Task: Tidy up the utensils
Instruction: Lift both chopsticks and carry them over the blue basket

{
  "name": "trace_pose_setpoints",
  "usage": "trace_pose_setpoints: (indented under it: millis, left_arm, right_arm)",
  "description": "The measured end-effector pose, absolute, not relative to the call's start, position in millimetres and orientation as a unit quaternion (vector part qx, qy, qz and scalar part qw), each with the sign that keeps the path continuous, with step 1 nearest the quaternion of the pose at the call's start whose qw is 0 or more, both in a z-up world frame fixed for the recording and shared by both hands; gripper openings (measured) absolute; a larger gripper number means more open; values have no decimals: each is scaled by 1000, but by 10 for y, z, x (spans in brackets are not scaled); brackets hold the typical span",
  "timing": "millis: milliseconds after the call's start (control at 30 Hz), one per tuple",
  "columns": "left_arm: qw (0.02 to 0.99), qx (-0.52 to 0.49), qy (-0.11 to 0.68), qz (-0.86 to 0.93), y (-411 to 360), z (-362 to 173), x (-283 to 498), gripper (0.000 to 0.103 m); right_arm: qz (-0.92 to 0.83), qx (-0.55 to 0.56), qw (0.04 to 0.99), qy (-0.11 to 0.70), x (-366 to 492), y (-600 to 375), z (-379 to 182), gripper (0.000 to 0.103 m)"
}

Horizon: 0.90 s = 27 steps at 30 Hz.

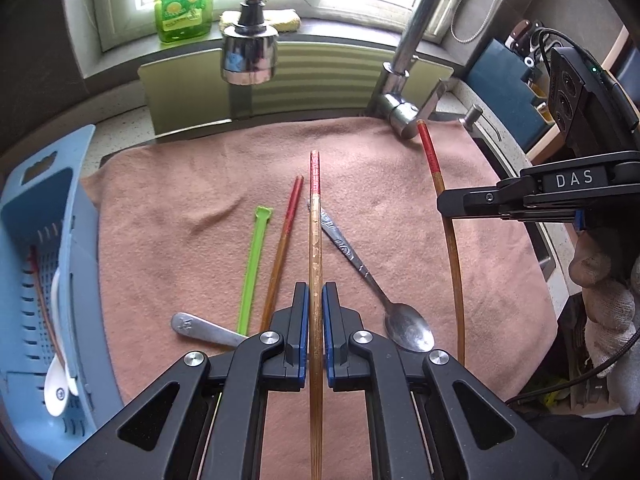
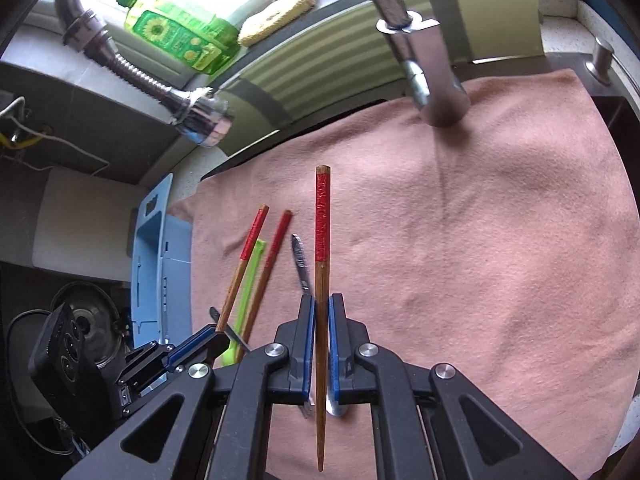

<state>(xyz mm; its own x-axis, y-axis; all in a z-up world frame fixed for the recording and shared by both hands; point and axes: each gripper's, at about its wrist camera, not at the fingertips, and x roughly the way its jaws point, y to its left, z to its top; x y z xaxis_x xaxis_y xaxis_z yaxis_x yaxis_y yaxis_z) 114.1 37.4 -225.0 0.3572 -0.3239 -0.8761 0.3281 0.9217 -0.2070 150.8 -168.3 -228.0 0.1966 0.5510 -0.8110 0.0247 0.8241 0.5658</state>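
The left gripper (image 1: 316, 300) is clenching a red-tipped wooden chopstick (image 1: 315, 216) between its blue pads, the stick running straight ahead along the fingers with its red end pointing away toward the faucet (image 1: 404, 92). The right gripper (image 2: 322, 320) is likewise clamping a second chopstick (image 2: 322, 240), red end forward and pointed end hanging back under the claw. Both are hovering over a pink towel (image 1: 180, 208). Just left of the left gripper's fingers, a third chopstick (image 1: 282, 248) and a green plastic stick (image 1: 252, 268) are lying on the towel, and a metal utensil handle (image 1: 204, 328) is poking out from beneath the left finger. Just right of those fingers, a patterned metal spoon (image 1: 376, 296) is lying with its bowl nearest the claw. Far to the left, a blue slotted utensil basket (image 1: 44, 264) is holding a white spoon (image 1: 58, 380). Beyond the towel, a green dish soap bottle (image 1: 182, 0) and a yellow sponge (image 1: 280, 20) are sitting on the windowsill.
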Motion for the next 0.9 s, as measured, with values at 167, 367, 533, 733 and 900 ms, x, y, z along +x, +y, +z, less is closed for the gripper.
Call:
trace_pose_setpoints:
  millis: [167,367,533,733,900]
  left_arm:
    - [835,-8,518,-185,555,-2127,1073,6]
    - [852,-24,498,-157,940,-1935,989,6]
    - [865,-39,485,-120,1355,-1848,912,6]
    - [872,-64,480,-76,1833,-1854,813,6]
    - [875,-77,475,-50,2142,-1876,763,6]
  right_arm:
    - [201,229,739,601,1514,-1447,-2131,6]
    - [238,217,739,592,1516,-1019,-1907,6]
    - [271,202,737,585,1517,-535,-1742,6]
    - [302,184,728,587,1534,45,-1652,6]
    - [316,180,719,592,1600,430,-1655,6]
